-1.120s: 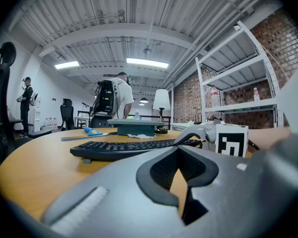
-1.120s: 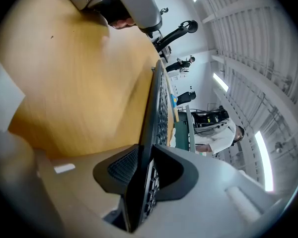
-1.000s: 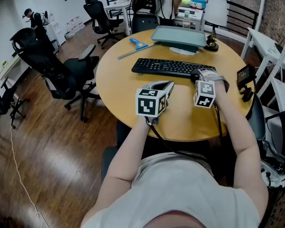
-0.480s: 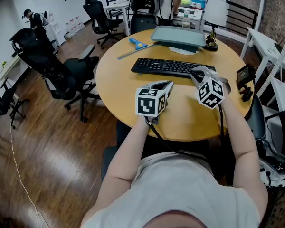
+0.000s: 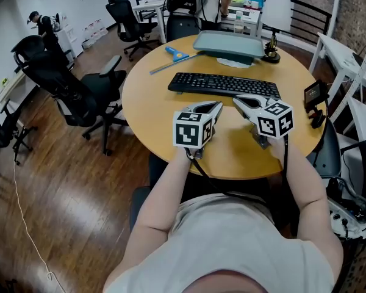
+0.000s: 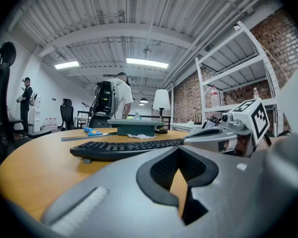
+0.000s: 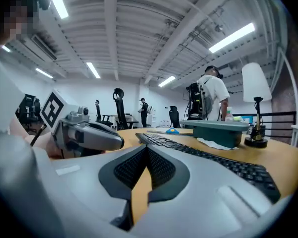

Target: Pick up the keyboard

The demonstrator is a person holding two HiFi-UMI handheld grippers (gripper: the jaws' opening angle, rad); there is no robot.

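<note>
My left gripper [image 5: 217, 106] hangs over the round table [image 5: 147, 102], toward its near edge, tongs pressed together and empty. The black keyboard [image 5: 222, 85] lies flat mid-table, nearer the far edge. My right gripper [image 5: 238, 101] has just drawn back from the keyboard's right end, rolled and lifted, tongs now closed on nothing. By my reading, the pickup must be tried afresh.

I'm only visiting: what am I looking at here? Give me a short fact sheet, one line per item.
table: round, wooden
keyboard: black, flat on the table, not held
left gripper: fingers together, empty, short of the keyboard
right gripper: fingers together, empty, by the keyboard's near edge
tray: grey-green, beyond the keyboard
blue tool: left of the tray
</note>
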